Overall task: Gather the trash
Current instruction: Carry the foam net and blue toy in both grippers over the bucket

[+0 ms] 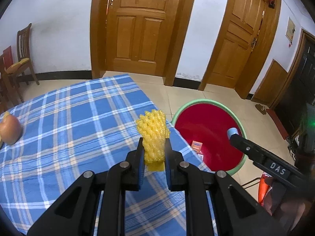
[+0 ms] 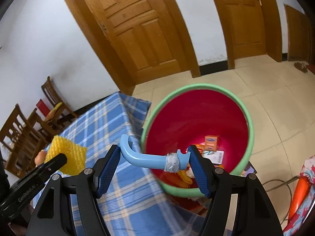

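Observation:
My left gripper (image 1: 154, 145) is shut on a yellow foam fruit net (image 1: 153, 133), held above the right edge of the blue plaid table (image 1: 69, 118). The net also shows in the right wrist view (image 2: 67, 155). My right gripper (image 2: 155, 161) is shut on a light blue curved plastic piece (image 2: 149, 158) with grey tape wrapped round one end, held across its fingers over the near rim of the red bin with a green rim (image 2: 196, 118). The bin (image 1: 206, 129) stands on the floor beside the table and holds orange packets (image 2: 211, 142) and other scraps.
An apple (image 1: 9, 128) lies at the table's left edge. Wooden chairs (image 2: 21, 137) stand beyond the table. Two wooden doors (image 1: 137, 25) are in the far wall. An orange object (image 2: 299, 192) and patterned cloth sit at the right.

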Available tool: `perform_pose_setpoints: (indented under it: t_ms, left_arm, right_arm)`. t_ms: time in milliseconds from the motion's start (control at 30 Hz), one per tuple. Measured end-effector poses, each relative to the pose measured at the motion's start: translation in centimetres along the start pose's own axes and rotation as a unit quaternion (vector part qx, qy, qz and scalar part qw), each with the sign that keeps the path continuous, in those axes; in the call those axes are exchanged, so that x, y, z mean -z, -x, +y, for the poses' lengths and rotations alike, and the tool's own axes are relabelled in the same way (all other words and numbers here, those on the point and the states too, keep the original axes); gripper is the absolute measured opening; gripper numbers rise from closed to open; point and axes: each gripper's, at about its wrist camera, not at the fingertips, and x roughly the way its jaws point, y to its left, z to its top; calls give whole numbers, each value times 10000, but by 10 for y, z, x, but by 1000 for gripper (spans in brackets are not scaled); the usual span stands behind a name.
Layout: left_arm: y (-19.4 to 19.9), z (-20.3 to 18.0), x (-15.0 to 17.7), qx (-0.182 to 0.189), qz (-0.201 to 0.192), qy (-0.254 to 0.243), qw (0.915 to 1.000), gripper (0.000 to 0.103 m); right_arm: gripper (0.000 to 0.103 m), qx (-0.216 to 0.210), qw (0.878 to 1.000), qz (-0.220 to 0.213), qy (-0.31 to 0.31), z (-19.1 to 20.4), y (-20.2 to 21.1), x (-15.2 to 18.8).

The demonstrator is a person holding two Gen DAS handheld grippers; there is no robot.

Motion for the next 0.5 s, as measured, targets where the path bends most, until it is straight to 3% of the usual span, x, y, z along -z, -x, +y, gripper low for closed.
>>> perform_pose_setpoints:
  t_ms: [500]
  left_arm:
    - [-28, -28, -8, 168, 139, -225, 9995, 16]
  right_arm:
    - [73, 191, 9996, 134, -152, -28, -13, -5]
